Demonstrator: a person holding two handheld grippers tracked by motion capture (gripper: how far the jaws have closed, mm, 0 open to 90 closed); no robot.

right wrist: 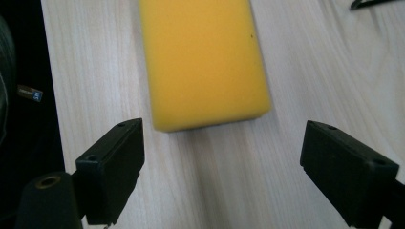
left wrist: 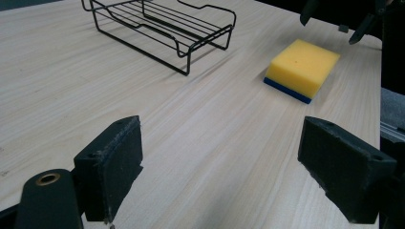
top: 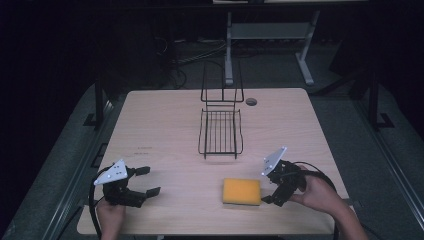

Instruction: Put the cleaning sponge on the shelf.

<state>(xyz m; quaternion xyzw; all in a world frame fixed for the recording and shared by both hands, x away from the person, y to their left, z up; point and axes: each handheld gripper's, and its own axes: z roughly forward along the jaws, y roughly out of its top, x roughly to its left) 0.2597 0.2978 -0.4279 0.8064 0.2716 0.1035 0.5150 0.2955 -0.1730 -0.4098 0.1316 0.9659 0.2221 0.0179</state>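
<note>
Sponge (top: 242,191) flat on worktop (top: 165,125), yellow face up, blue layer beneath, near the front edge at 6 o'clock from wire rack (top: 220,131), well apart from it. Right gripper (top: 276,194) at sponge's 3 o'clock, fingers (right wrist: 111,167) wide, aligned to straddle it, likely pre-grasp. Left gripper (top: 145,181) at 9 o'clock, well apart, fingers wide, holding nothing, apparently on standby.

Bare tabletop (top: 160,125) across the left half of the high view, open wood between left gripper (top: 145,181) and sponge (top: 242,191), wire rack (top: 220,131) standing at centre, right gripper (top: 268,186) jaws spread just beside the sponge's right edge.
</note>
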